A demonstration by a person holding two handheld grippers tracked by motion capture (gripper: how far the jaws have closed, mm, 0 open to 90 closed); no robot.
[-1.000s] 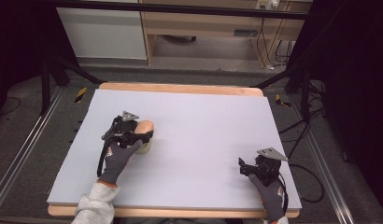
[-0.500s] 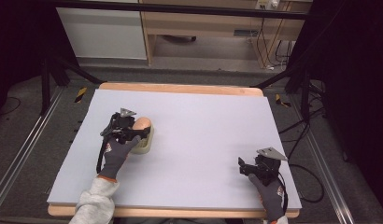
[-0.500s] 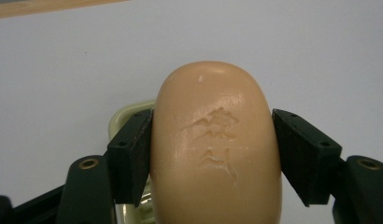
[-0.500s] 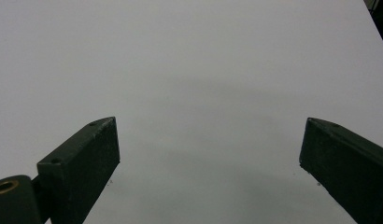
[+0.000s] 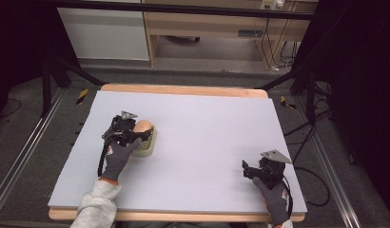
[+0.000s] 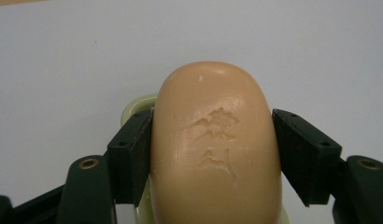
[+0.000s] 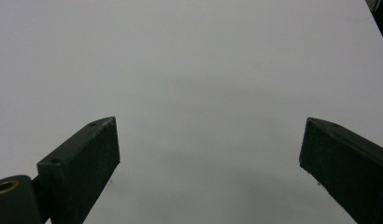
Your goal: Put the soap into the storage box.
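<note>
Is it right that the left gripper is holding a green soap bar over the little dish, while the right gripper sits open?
Not quite: the soap bar is peach-orange, not green. The left gripper view shows the left gripper clamped on its sides, above the pale green dish. The right gripper sits open, as you said.

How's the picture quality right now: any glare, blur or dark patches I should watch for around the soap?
High view: the table is evenly lit, the surroundings dark, and the soap small and soft. Left gripper view: the soap is sharp enough to show its stamped mark, without glare; the left gripper has its jaws against the soap's sides. Right gripper view: dim and greyish, with soft shadows under the right gripper.
</note>
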